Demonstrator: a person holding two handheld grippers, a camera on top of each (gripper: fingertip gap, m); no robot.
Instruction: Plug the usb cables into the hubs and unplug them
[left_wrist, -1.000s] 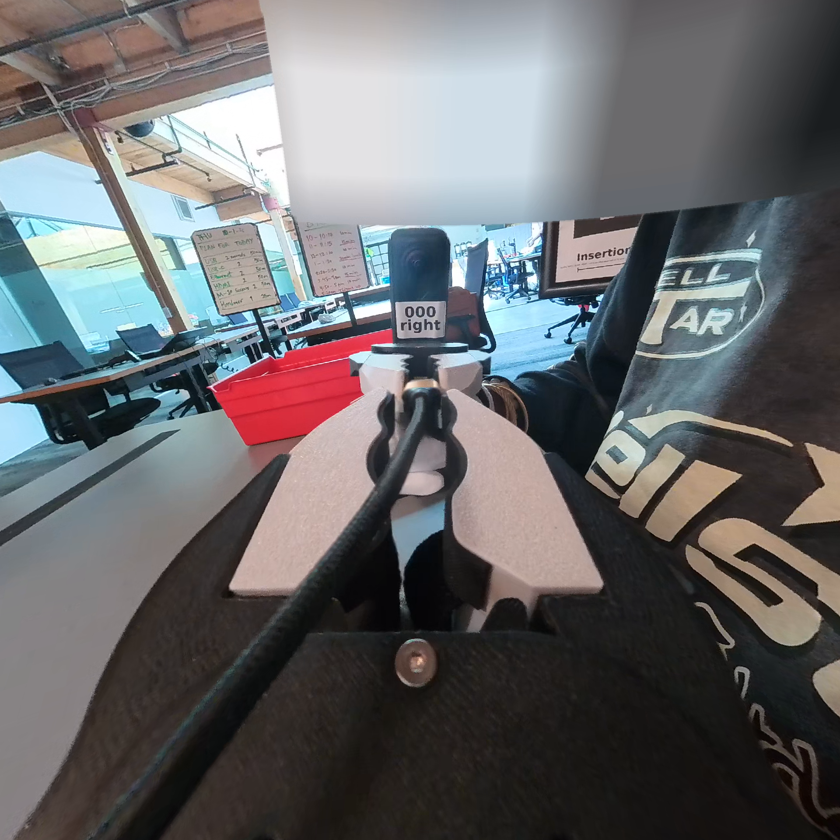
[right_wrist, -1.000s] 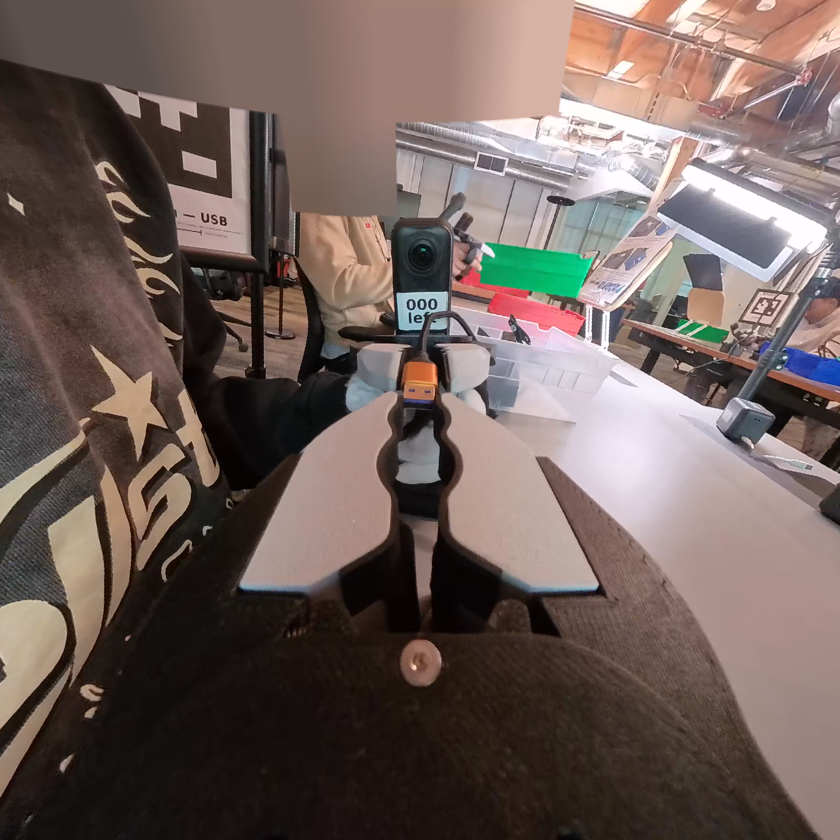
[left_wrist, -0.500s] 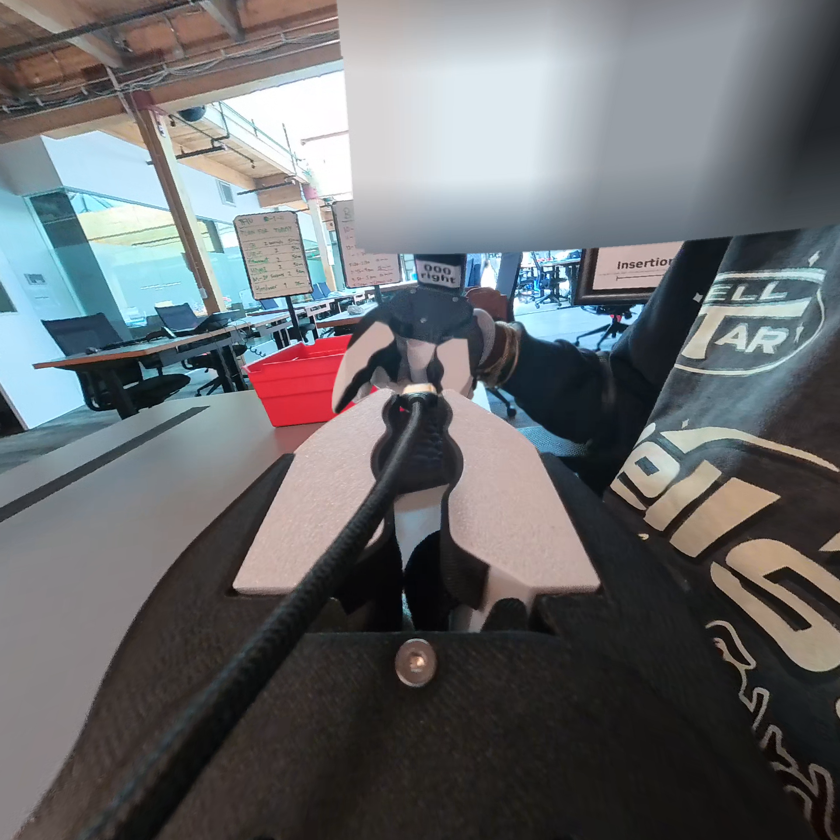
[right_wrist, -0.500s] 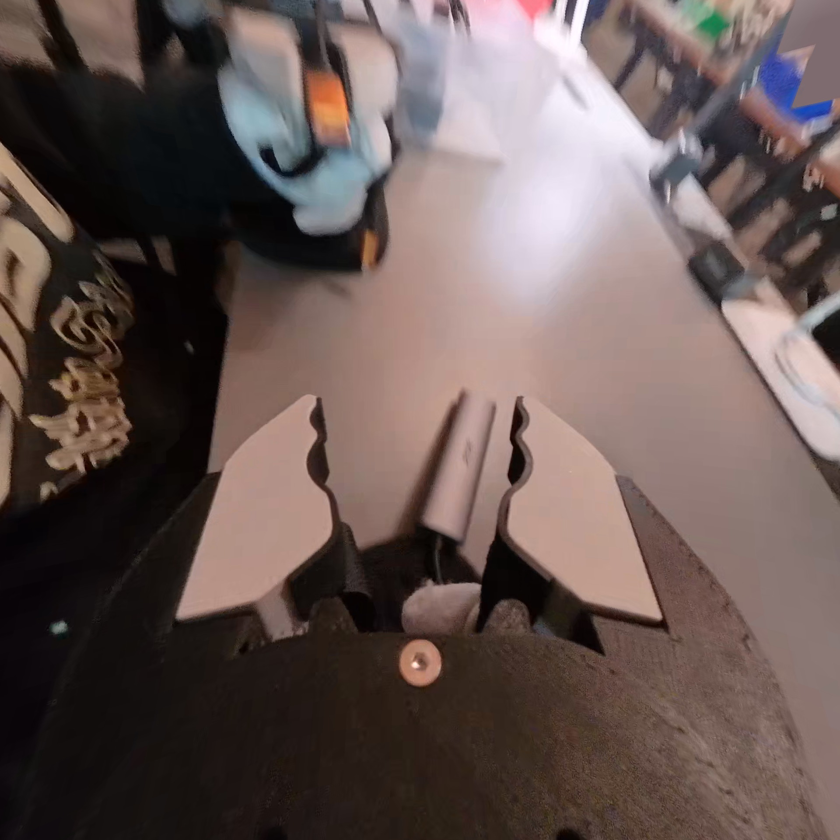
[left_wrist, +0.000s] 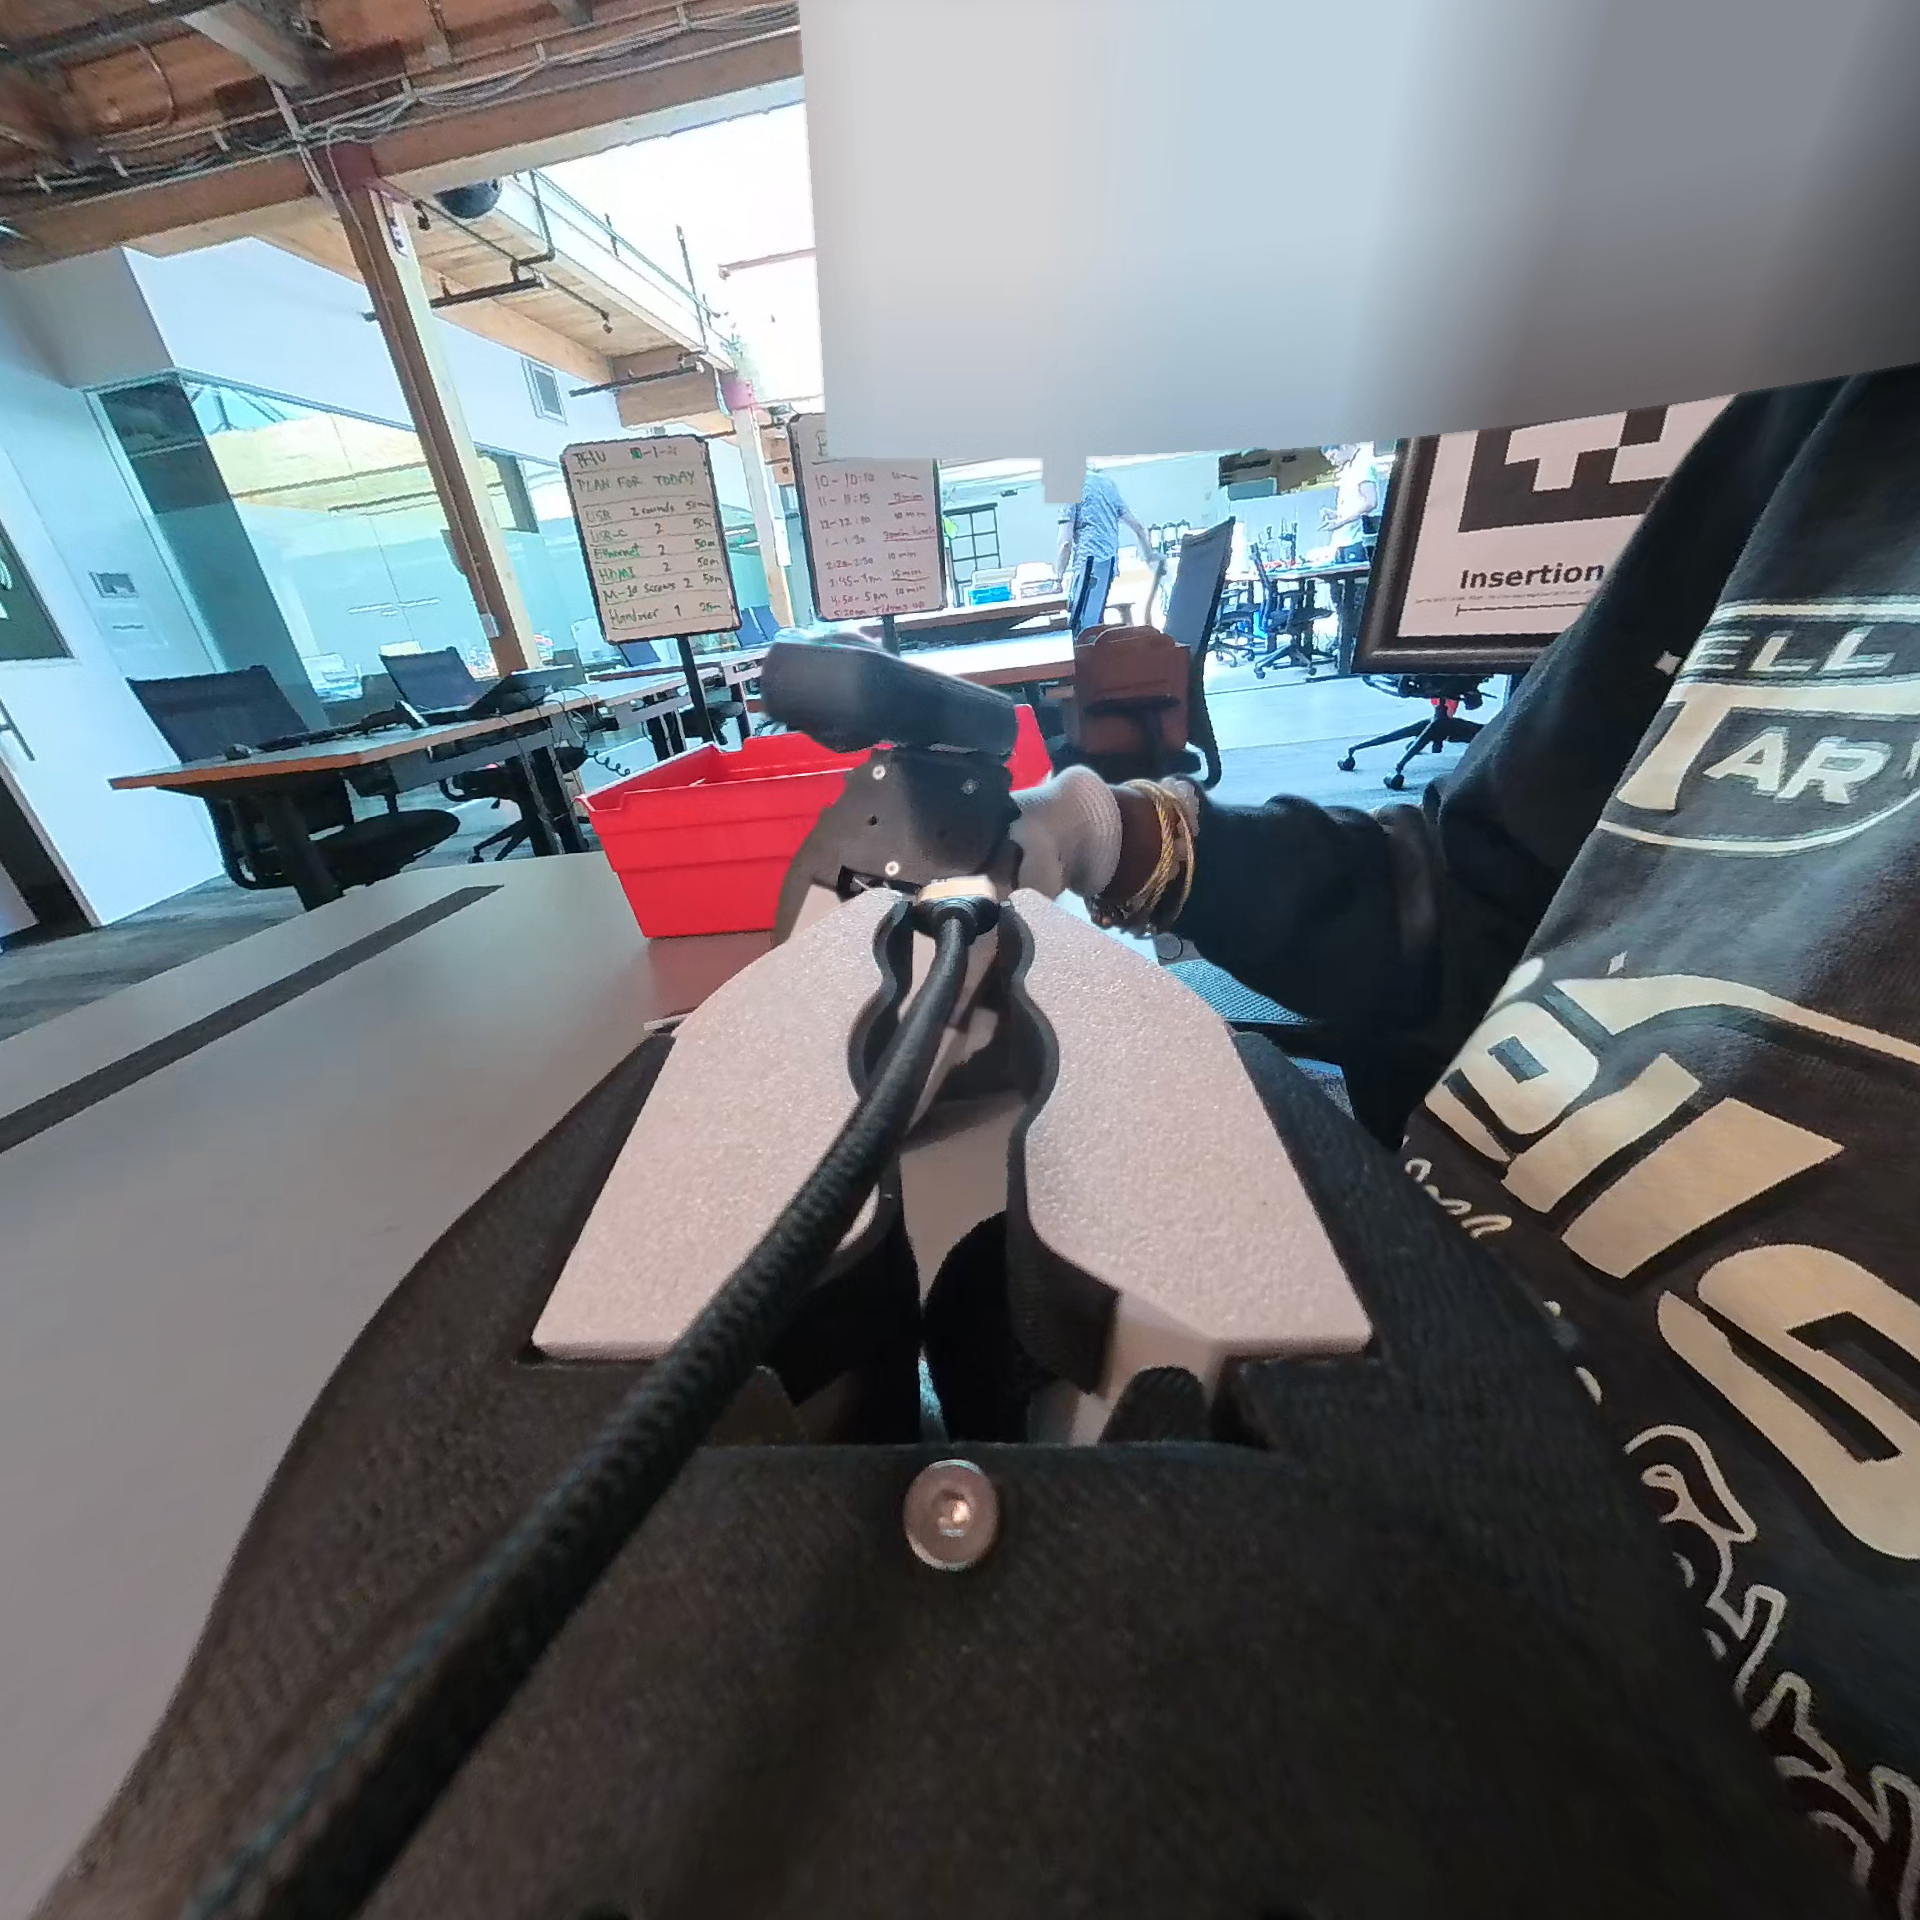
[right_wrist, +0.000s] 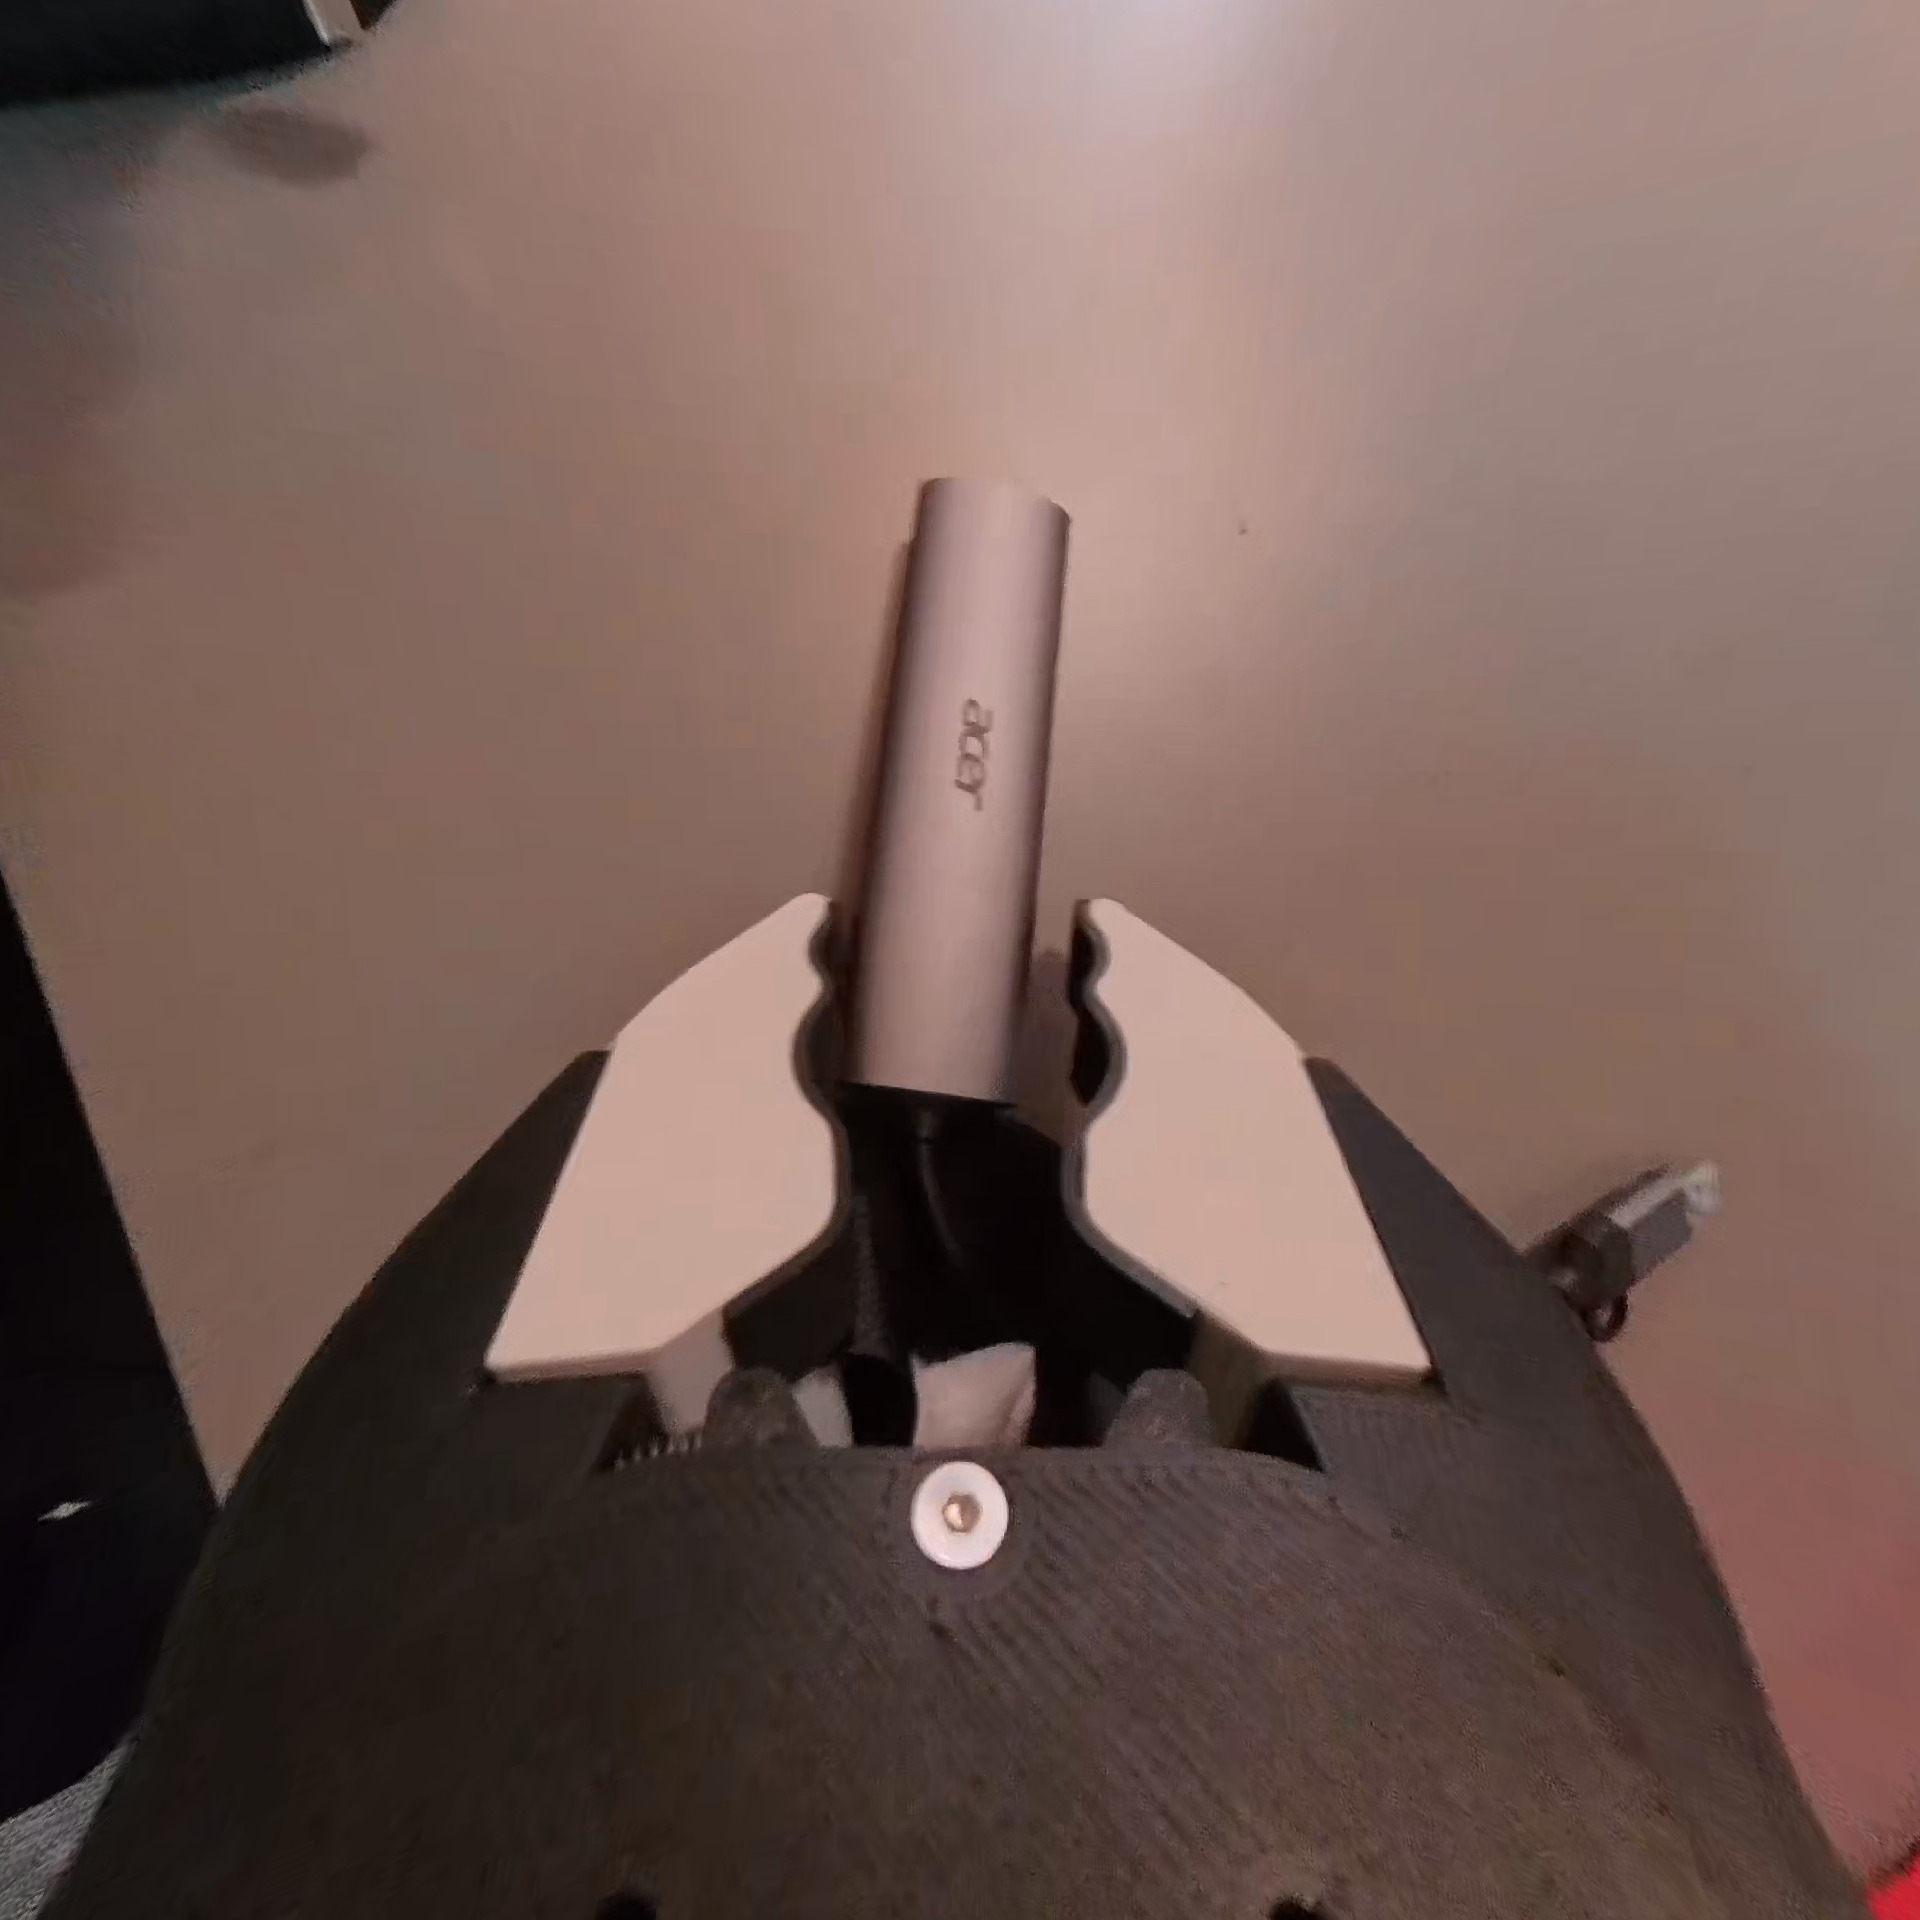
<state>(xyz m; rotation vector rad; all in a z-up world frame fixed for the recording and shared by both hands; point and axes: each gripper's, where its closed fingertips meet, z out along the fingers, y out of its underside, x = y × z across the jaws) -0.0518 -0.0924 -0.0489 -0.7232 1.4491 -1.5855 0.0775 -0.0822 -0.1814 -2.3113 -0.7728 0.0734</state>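
Inspecting both wrist views, findings as follows.

Left gripper (left_wrist: 954, 920): its jaws are pinching the plug end of a black braided USB cable (left_wrist: 831, 1195); the cable is running back between the fingers and out over the gripper body toward the lower left of the view.

USB plug (left_wrist: 958, 889): its metal collar is showing just past the fingertips; the connector tip is hidden.

Right gripper (right_wrist: 951, 940): it is pointing down at the desk with its jaws standing apart, one on each side of the hub. The left finger is lying against the hub's side; a narrow gap is showing at the right finger.

USB hub (right_wrist: 961, 790): a slim silver-grey bar, lying on the desk (right_wrist: 416, 623) with its near end between the fingers and its far end reaching beyond them. Its own dark lead is leaving from the near end, under the gripper.

Loose connector (right_wrist: 1636, 1231): a small grey metal plug, lying on the desk just beside the right gripper's right flank.

Red bin (left_wrist: 717, 842): sitting at the desk's far edge in the left wrist view, beyond the right gripper.
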